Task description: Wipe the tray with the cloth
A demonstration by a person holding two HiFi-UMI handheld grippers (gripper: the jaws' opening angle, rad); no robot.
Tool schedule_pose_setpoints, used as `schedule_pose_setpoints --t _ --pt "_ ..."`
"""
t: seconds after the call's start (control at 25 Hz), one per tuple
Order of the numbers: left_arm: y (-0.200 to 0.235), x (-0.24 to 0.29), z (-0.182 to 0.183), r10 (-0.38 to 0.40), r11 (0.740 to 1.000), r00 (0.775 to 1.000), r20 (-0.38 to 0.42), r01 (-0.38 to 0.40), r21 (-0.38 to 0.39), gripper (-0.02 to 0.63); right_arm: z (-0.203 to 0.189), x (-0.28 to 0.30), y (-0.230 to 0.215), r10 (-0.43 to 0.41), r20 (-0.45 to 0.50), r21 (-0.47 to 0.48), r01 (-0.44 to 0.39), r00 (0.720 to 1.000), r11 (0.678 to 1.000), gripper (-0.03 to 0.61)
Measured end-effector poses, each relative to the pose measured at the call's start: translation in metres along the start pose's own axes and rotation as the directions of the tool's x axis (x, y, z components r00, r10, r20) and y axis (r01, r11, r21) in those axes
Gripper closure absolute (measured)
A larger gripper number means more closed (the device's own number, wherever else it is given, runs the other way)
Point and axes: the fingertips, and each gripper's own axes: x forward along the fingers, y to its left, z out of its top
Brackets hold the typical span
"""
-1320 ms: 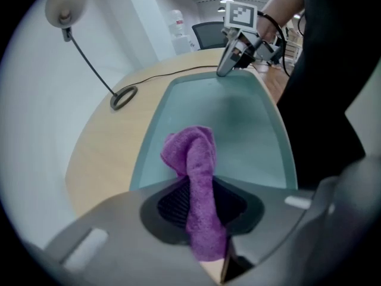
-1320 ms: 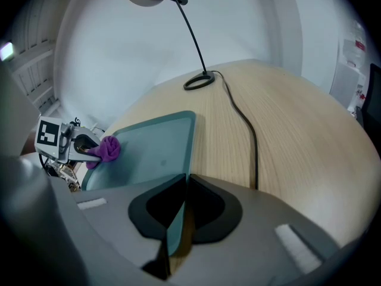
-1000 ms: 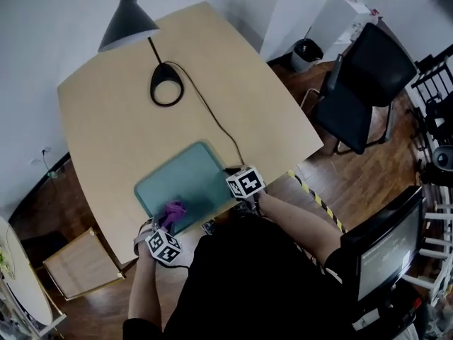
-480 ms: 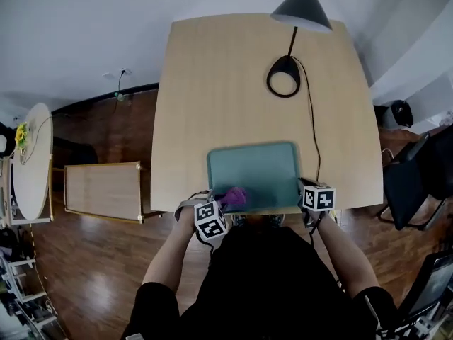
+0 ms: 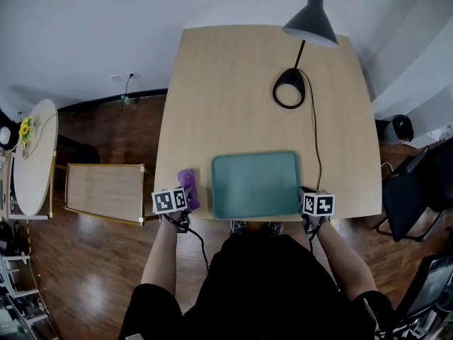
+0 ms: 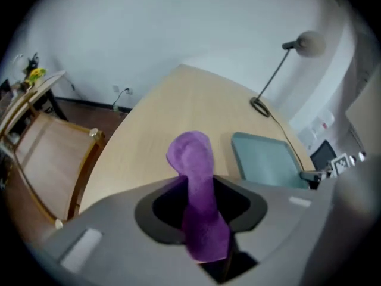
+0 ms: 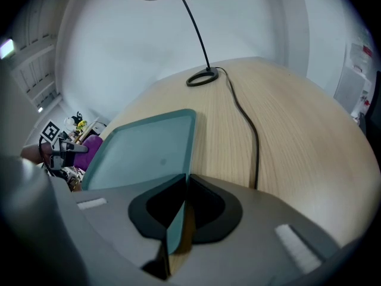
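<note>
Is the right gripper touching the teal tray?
Touching: the right gripper view shows the right gripper clamped on the near rim of the teal tray.

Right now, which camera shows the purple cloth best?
The left gripper view: the purple cloth stands large, between the left gripper's opening jaws. The head view shows it small, beside the tray's left edge; the right gripper view, just a purple scrap far left.

An office: desk [image 5: 233, 83], lamp [image 5: 310, 24], black chair [image 5: 409, 190].
</note>
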Motion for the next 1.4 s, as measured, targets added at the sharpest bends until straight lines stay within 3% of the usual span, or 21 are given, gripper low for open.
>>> schedule_pose_setpoints --t 0.12,0.2,0.32,0.4,0.56,0.68,0.8,0.92,1.0,1.08,1.28,1.4 --pt "0.019 -0.008 0.002 0.047 0.994 0.997 0.067 -0.041 -0.1 0.405 0.009 -0.01 0.002 -0.004 0.048 0.023 0.003 0.999 1.0 0.547" --pt "0.021 -0.024 0.011 0.07 0.993 0.99 0.121 -0.058 -0.101 0.396 0.027 -0.028 0.001 -0.021 0.121 0.049 0.015 0.992 0.999 0.546" --pt "-0.003 -0.052 0.033 0.052 0.999 0.969 0.241 -0.047 -0.027 0.397 0.058 -0.061 -0.004 -0.036 0.229 0.08 0.018 0.973 0.997 0.545" --pt "-0.032 -0.074 0.048 0.011 0.998 0.947 0.321 -0.028 0.049 0.421 0.081 -0.081 0.004 0.002 0.302 0.079 -0.027 0.953 0.996 0.546" --pt "-0.109 -0.117 0.072 -0.128 0.977 0.889 0.44 0.036 0.212 0.43 0.129 -0.126 0.034 0.066 0.473 0.038 -0.095 0.879 0.995 0.546" --pt "-0.173 -0.151 0.086 -0.236 0.938 0.818 0.525 0.051 0.344 0.43 0.161 -0.17 0.063 0.105 0.6 -0.036 -0.104 0.793 0.994 0.546" --pt "-0.237 -0.181 0.087 -0.379 0.862 0.751 0.54 0.074 0.502 0.43 0.18 -0.212 0.101 0.178 0.678 -0.137 -0.116 0.713 0.984 0.546" --pt "-0.282 -0.207 0.089 -0.479 0.77 0.71 0.515 0.059 0.635 0.43 0.189 -0.242 0.133 0.24 0.716 -0.219 -0.115 0.656 0.969 0.546" --pt "-0.299 -0.22 0.089 -0.509 0.746 0.69 0.514 0.056 0.663 0.431 0.191 -0.258 0.15 0.273 0.735 -0.271 -0.101 0.621 0.957 0.546" --pt "-0.307 -0.228 0.089 -0.521 0.76 0.67 0.529 0.082 0.644 0.439 0.191 -0.271 0.162 0.304 0.744 -0.316 -0.087 0.595 0.945 0.546" --pt "-0.309 -0.246 0.092 -0.449 0.843 0.631 0.633 0.065 0.534 0.46 0.187 -0.295 0.174 0.363 0.744 -0.391 -0.075 0.561 0.917 0.546" --pt "-0.315 -0.256 0.086 -0.421 0.856 0.62 0.662 0.029 0.516 0.462 0.181 -0.315 0.176 0.39 0.757 -0.437 -0.037 0.524 0.899 0.548"
